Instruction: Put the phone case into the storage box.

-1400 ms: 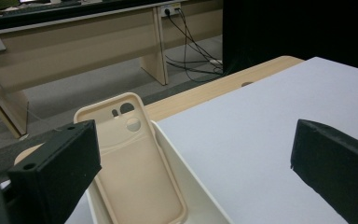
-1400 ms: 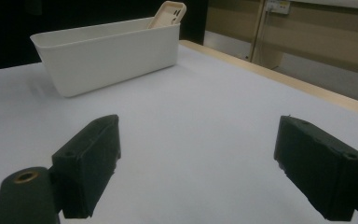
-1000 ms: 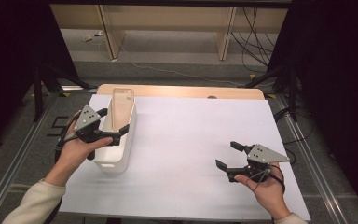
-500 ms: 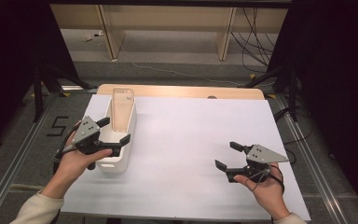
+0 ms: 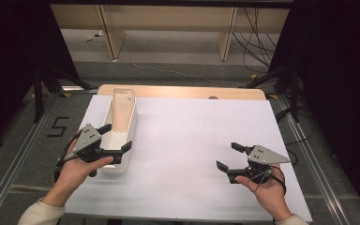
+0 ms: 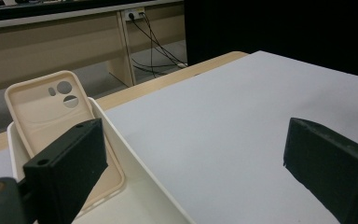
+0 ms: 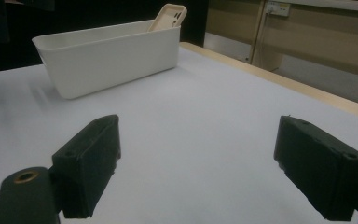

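The left gripper [image 5: 116, 137] sits at the left of the high view, jaws spread wide and empty, straddling the near end of a long white plastic bin [image 5: 130, 136]: in the left gripper view one jaw hangs inside the bin and the other over the white table sheet [image 5: 192, 140] beyond the bin's right wall. A beige soft phone case [image 5: 123, 110], with its camera cut-outs at the top, leans upright against the bin's far end, in the upper left of the left gripper view and at the top centre of the right gripper view. The right gripper [image 5: 227, 157] rests low at the lower right of the high view, likewise parted and holding nothing, well apart from the bin.

Judging from this, the work is to fetch the case from the bin, and the left gripper is lined up on the wall rather than the case. If it closes as it stands, it would likely pinch the bin's wall and drag or tip the light container. Reaching forward, the outer jaw could catch the rim. The case is thin and tilted; a grip on its flexible edge alone might bend it or let it slip back down.
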